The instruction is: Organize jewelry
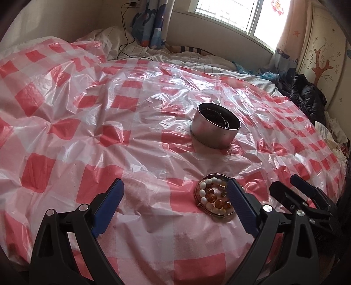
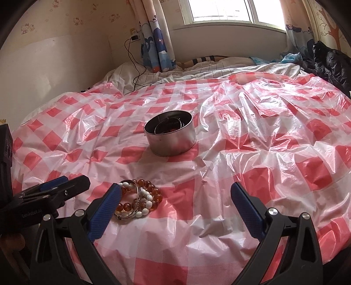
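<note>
A pile of bracelets, white beads, amber beads and thin metal bangles, lies on the red-and-white checked plastic sheet; it also shows in the right wrist view. A round metal tin stands open beyond it, with some dark jewelry and bangles inside; it also shows in the right wrist view. My left gripper is open and empty, its right finger beside the pile. My right gripper is open and empty, its left finger beside the pile. Each gripper shows in the other's view: the right gripper and the left gripper.
The sheet covers a bed. A window, curtains and a charger cable are at the far end. A black jacket lies at the far right. A wall runs along the left.
</note>
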